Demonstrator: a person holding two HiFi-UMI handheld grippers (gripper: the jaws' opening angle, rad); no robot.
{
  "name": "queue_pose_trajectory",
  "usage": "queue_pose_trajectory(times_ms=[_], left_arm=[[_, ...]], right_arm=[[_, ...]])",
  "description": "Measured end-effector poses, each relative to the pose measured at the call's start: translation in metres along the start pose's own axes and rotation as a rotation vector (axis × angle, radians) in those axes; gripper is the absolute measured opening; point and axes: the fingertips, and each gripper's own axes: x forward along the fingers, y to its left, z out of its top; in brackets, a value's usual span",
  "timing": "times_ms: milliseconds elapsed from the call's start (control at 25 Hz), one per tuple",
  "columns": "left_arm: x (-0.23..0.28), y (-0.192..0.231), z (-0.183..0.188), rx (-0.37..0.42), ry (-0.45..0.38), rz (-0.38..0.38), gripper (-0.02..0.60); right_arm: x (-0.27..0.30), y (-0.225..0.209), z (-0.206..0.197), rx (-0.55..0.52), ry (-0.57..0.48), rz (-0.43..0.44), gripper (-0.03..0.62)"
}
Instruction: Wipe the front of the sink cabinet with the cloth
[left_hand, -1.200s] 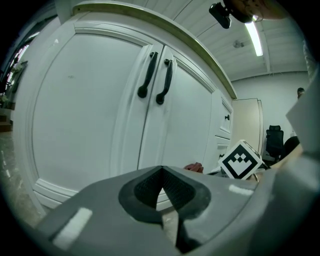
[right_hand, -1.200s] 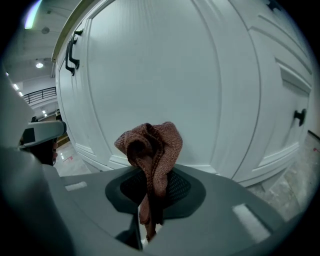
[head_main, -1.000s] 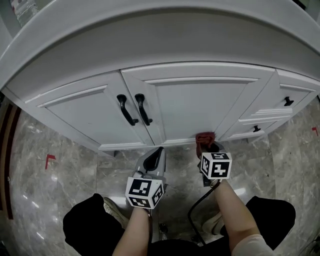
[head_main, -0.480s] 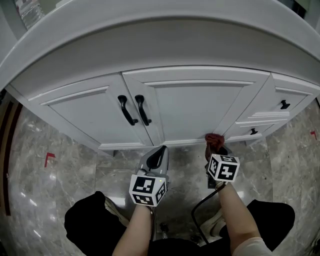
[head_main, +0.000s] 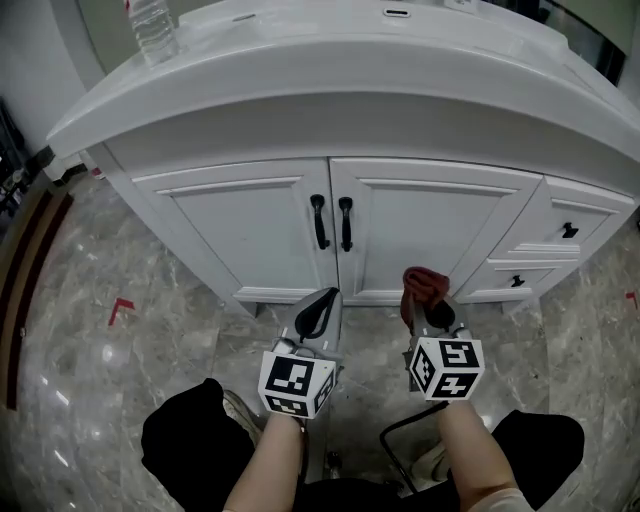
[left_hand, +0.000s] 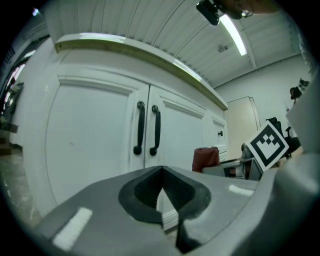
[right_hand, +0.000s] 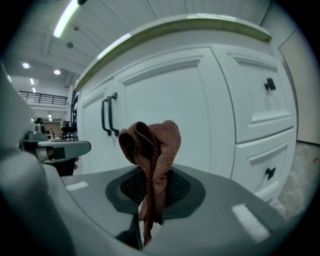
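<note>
Now right gripper (head_main: 430, 312), lower centre-right of head view, clamps red-brown cloth (head_main: 421, 283) between closed jaws. Cloth bunches up past jaw tips, so soft wad, not hard jaw, leads toward cabinet (head_main: 430, 220). Cloth sits near cabinet's lower edge, apparently just off surface. Left gripper (head_main: 318, 314), lower centre, has jaws pressed together on nothing. It is parked below black handles (head_main: 332, 222), clear of wiping path. Likely between strokes.

Grey left tongs (head_main: 324, 297), grey right tongs (head_main: 430, 302), black-and-white marker cubes (head_main: 293, 381), black trousers (head_main: 185, 440), black cable (head_main: 382, 434).
</note>
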Motion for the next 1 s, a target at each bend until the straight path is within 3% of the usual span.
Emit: queue_pose_trajectory(times_ms=[120,280,680,1000], left_arm=[[-0.031,0.009,0.038,0.008,-0.094,0.031,0.000],[-0.075,0.005,0.067,-0.007,-0.171,0.064,0.000],[-0.173,-0.024,0.054,-0.076,-0.165,0.049,0.000],[-0.222,-0.051,0.060,-0.011,-0.168,0.016,0.000]], right_arm=[[-0.019,0.028,0.025,-0.051,-0.069,0.014,0.083],[-0.049,0.059,0.034,-0.040,-0.091,0.041,0.083],[-0.131,0.114,0.006,-0.044,-0.075,0.039,0.083],[-0.186,0.151,-0.003,-0.078,-0.088,0.045,0.083]])
